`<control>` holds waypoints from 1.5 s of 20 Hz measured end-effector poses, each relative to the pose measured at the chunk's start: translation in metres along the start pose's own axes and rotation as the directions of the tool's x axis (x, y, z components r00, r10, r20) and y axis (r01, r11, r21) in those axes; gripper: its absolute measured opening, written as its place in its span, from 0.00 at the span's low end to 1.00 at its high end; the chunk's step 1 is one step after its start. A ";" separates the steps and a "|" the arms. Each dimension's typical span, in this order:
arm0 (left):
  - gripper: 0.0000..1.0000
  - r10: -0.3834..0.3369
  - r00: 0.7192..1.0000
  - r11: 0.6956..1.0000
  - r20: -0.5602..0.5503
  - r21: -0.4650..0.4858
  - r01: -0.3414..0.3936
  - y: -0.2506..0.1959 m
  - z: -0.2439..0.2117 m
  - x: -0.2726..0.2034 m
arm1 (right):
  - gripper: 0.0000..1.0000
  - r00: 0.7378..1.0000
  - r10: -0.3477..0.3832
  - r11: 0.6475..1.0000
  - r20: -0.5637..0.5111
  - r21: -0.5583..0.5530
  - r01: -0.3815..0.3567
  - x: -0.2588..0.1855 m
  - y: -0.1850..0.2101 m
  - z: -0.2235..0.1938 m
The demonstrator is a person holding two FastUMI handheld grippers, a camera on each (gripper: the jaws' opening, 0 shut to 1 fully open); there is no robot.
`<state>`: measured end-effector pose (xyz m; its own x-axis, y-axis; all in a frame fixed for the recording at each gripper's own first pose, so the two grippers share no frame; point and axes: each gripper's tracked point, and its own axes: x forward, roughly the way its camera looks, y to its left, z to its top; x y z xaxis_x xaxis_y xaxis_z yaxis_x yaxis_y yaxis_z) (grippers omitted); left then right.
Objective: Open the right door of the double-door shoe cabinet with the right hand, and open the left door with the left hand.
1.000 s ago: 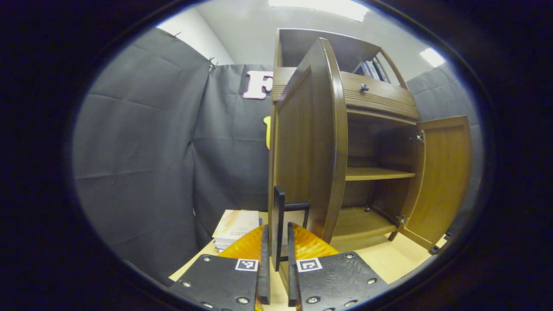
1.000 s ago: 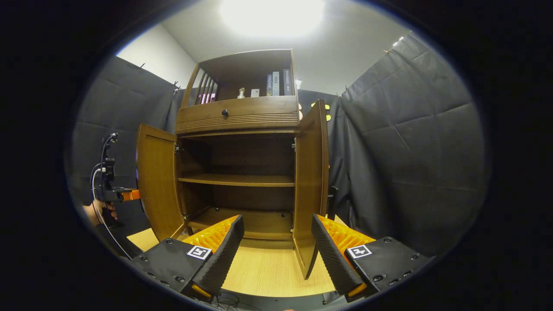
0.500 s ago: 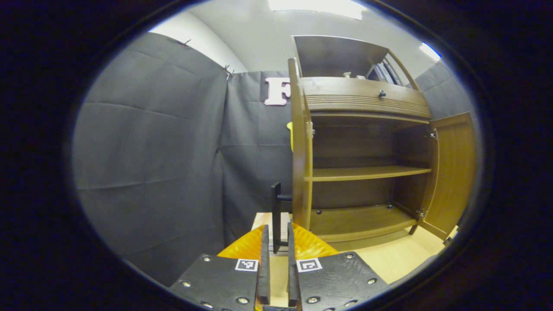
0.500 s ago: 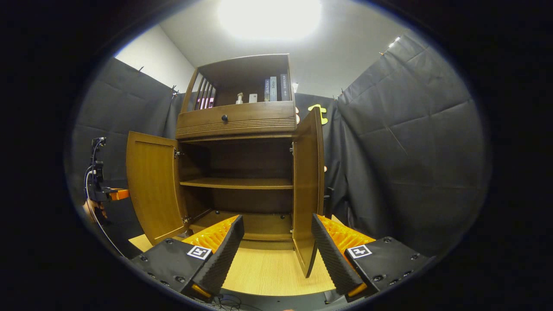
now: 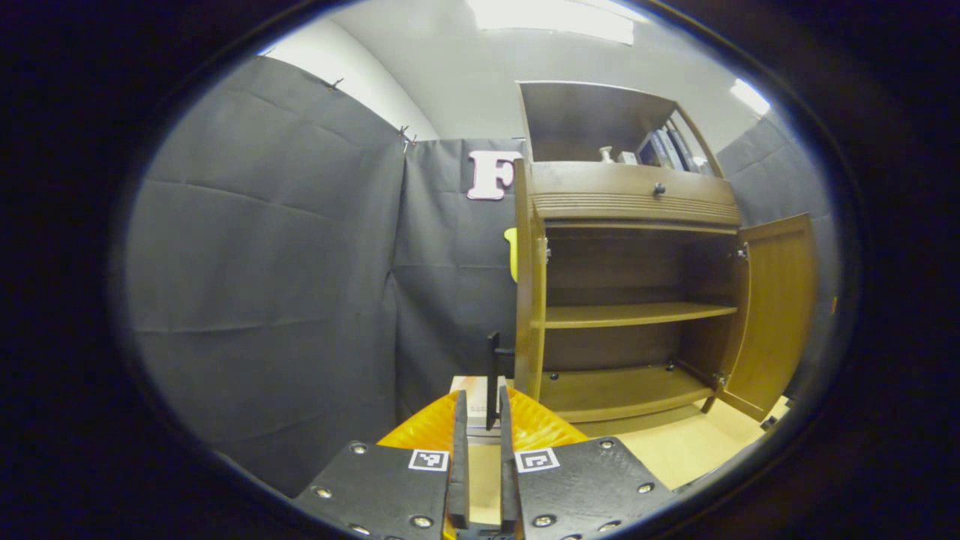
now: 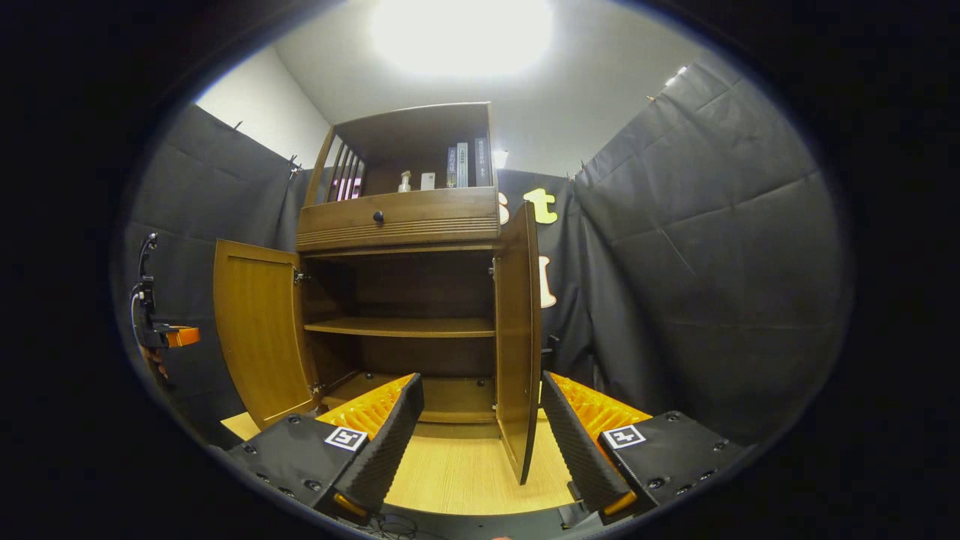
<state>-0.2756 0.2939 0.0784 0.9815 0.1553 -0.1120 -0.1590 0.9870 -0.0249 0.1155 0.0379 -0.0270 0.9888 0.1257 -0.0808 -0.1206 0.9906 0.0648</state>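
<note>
Wooden shoe cabinet (image 6: 409, 225) doors now swung wide; left gripper (image 5: 480, 450) nearly closed around left door's handle (image 5: 492, 379), right gripper (image 6: 476, 435) spread wide, empty.

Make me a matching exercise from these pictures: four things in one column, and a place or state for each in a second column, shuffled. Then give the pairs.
Things:
1. books
2. knob
3. right gripper
4. middle shelf

Places or states:
A. bare, nothing on it
B. standing on the top shelf
C. open, fingers wide apart
D. black, on the drawer front

Pairs: 1-B, 2-D, 3-C, 4-A
</note>
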 end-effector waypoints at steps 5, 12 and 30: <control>0.16 -0.015 0.999 1.000 0.035 0.003 0.015 -0.024 0.017 -0.049 | 0.98 1.000 0.013 1.000 -0.003 -0.001 -0.013 -0.013 -0.014 0.001; 0.53 -0.053 0.994 0.997 0.091 0.054 0.048 -0.055 0.029 -0.106 | 0.98 0.999 0.031 0.999 0.012 0.014 -0.031 -0.033 -0.025 0.008; 0.86 -0.047 0.990 0.997 0.130 0.063 0.039 -0.064 0.025 -0.156 | 0.93 0.998 0.041 0.999 0.046 -0.001 -0.041 -0.049 -0.015 0.020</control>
<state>-0.4162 0.2077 0.1221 0.9934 0.1131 0.0193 -0.1137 0.9930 0.0330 0.0710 0.0162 -0.0041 0.9860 0.1638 -0.0321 -0.1614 0.9846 0.0667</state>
